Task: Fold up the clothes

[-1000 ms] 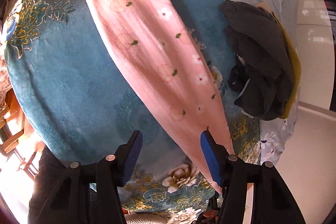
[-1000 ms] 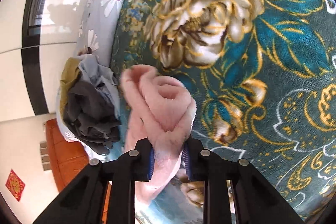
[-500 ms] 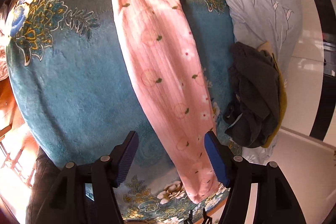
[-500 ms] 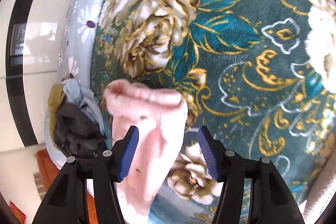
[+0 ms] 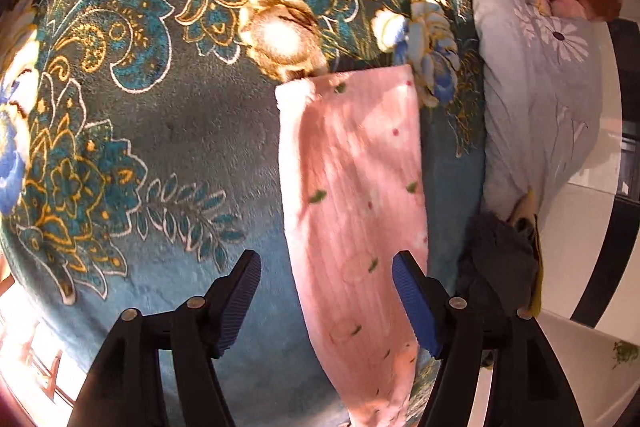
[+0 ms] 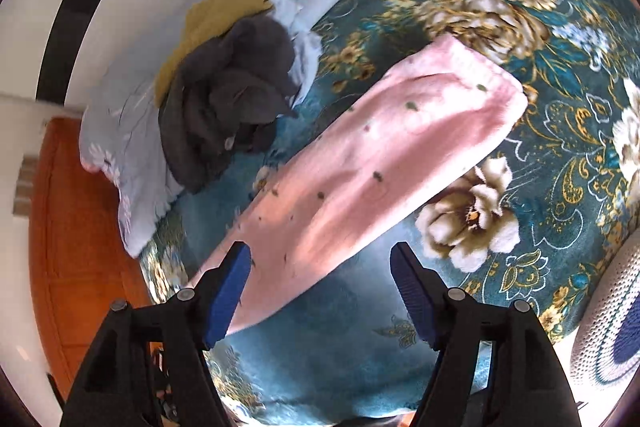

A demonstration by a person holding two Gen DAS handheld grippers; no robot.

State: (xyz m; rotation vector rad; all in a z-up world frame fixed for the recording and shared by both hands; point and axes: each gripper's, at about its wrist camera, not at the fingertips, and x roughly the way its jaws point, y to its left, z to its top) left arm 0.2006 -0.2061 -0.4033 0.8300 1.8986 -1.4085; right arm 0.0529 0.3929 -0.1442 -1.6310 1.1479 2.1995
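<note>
A long pink fleece garment (image 5: pixel 352 195) dotted with small green leaves lies flat as a narrow strip on the teal flowered blanket (image 5: pixel 160 147). In the right wrist view the same pink garment (image 6: pixel 372 163) runs diagonally, its wide end toward the upper right. My left gripper (image 5: pixel 326 301) hovers open above the strip, its blue pads either side of it and holding nothing. My right gripper (image 6: pixel 320 291) is also open, raised over the garment's narrower end, with nothing between its fingers.
A heap of dark grey clothes (image 6: pixel 232 91) with a mustard piece (image 6: pixel 216 15) sits on a pale flowered quilt (image 6: pixel 120 131) beside the garment; the grey heap (image 5: pixel 500 259) shows at right in the left wrist view. Orange wood floor (image 6: pixel 68 227) lies beyond the bed edge. A white knitted object (image 6: pixel 612 327) is at lower right.
My right gripper let go of the bunched pink end, opened and pulled back; the garment now lies flat. My left gripper stayed open and moved along the strip toward its far end.
</note>
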